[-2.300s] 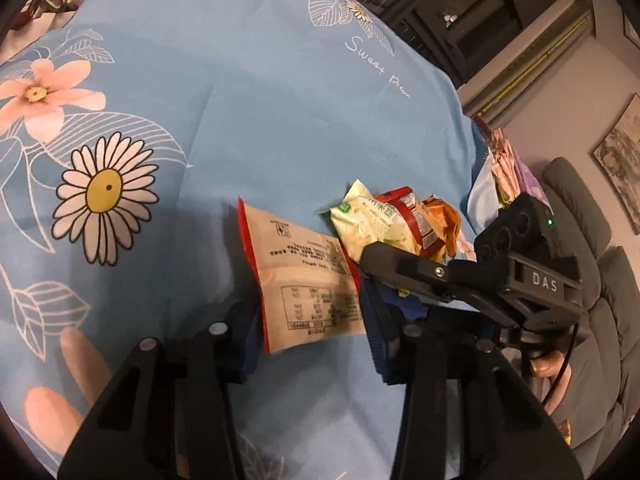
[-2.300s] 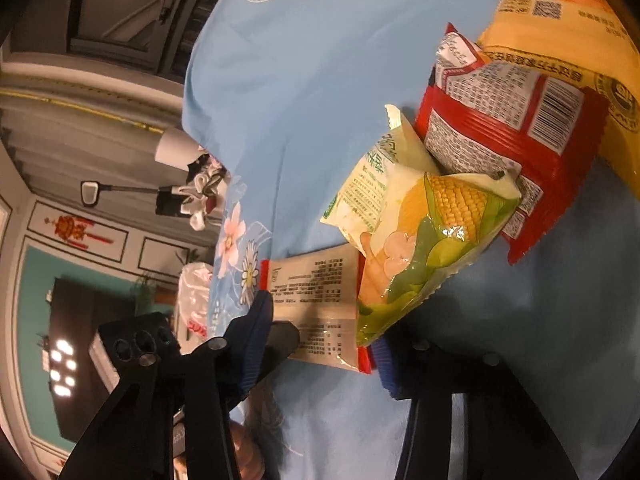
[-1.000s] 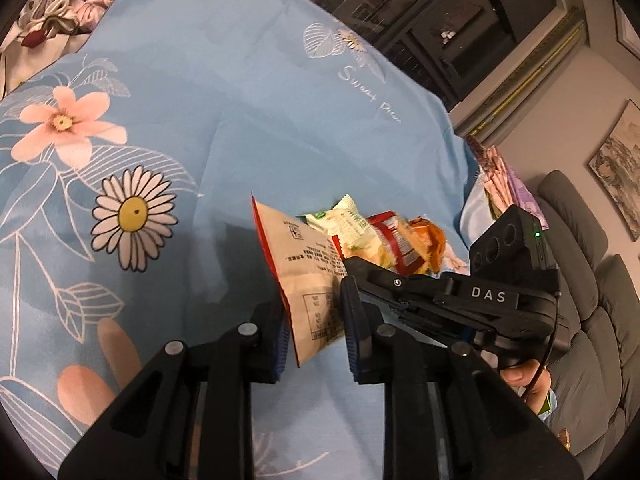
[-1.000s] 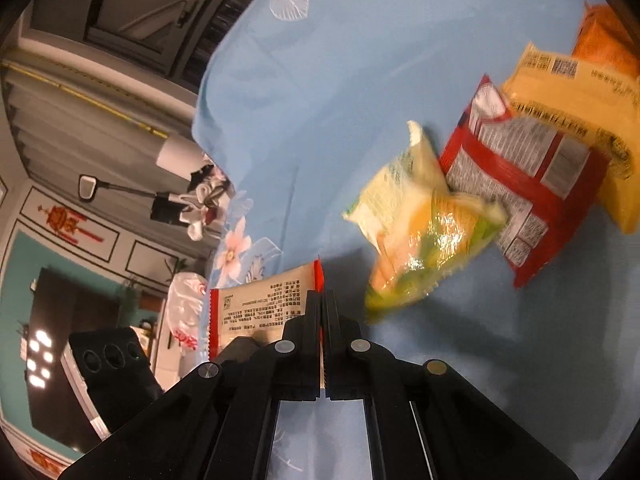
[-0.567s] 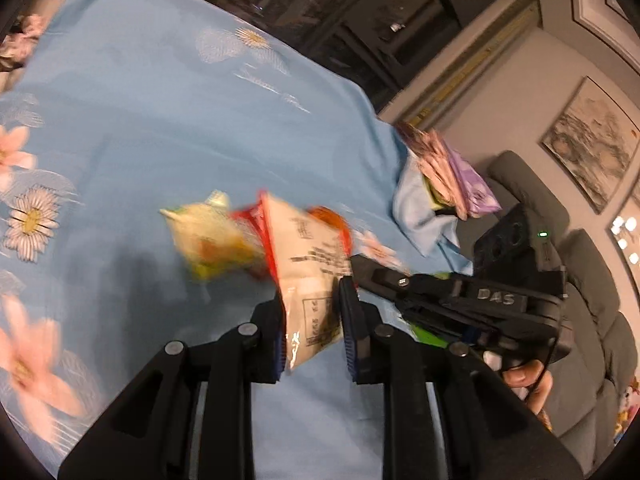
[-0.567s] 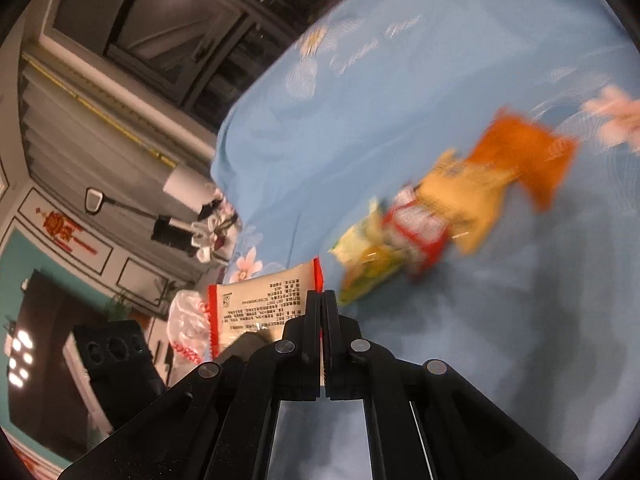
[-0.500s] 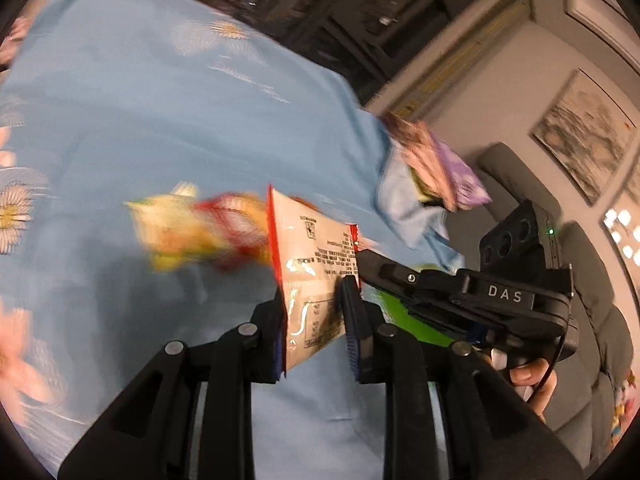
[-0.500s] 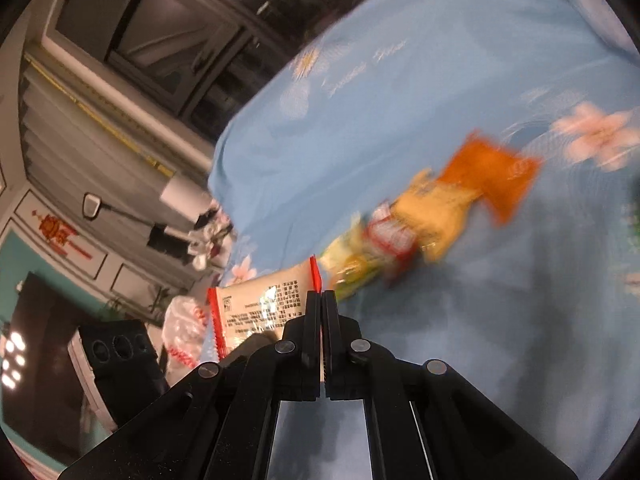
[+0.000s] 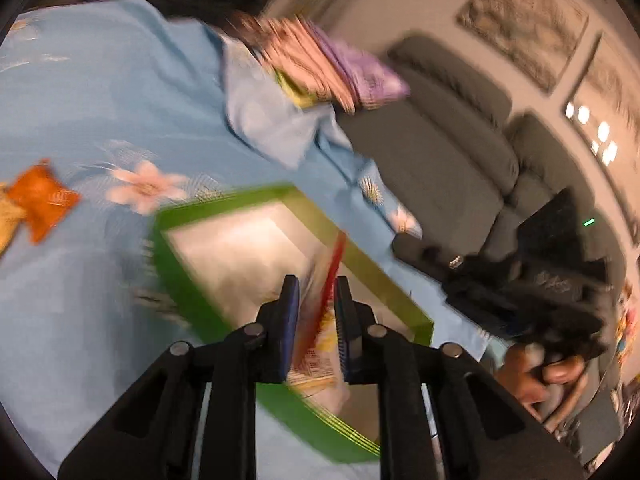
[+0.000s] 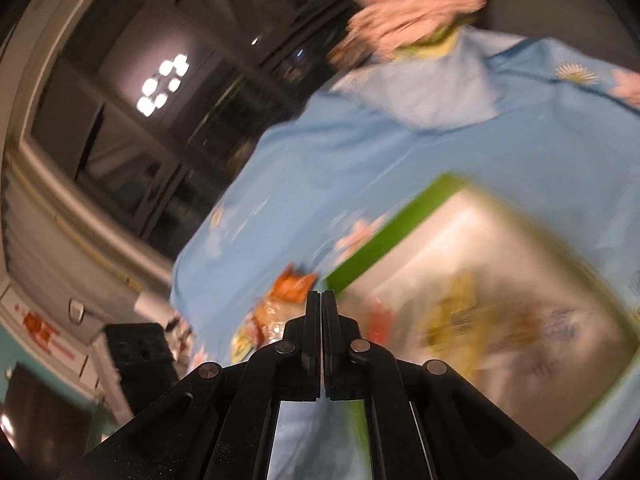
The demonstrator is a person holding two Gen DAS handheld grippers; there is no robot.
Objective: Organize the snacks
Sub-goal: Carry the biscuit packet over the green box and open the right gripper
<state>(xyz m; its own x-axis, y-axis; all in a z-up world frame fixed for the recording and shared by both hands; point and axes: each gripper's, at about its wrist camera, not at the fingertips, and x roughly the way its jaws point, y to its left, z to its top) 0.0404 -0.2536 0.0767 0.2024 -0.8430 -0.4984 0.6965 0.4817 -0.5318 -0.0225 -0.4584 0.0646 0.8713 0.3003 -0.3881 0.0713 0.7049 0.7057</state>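
Observation:
My left gripper (image 9: 316,284) is shut on a cream snack packet with a red edge (image 9: 320,320) and holds it over a green-rimmed box with a pale inside (image 9: 192,272). The view is blurred by motion. My right gripper (image 10: 322,296) is shut with nothing between its fingers, above the near side of the same green box (image 10: 372,236), where the blurred packet (image 10: 460,320) shows inside. An orange packet (image 9: 40,200) lies left of the box. Several other packets (image 10: 272,312) lie beyond it on the blue cloth.
The blue flowered cloth (image 9: 100,92) covers the table. A folded blue cloth with pink and purple fabric on top (image 9: 320,68) lies behind the box. A grey sofa (image 9: 448,152) stands to the right. The right gripper's body and hand (image 9: 540,300) are at the right.
My left gripper swung right with the cream packet, away from the snack pile, to above the green box. My right gripper stayed shut and swung the same way.

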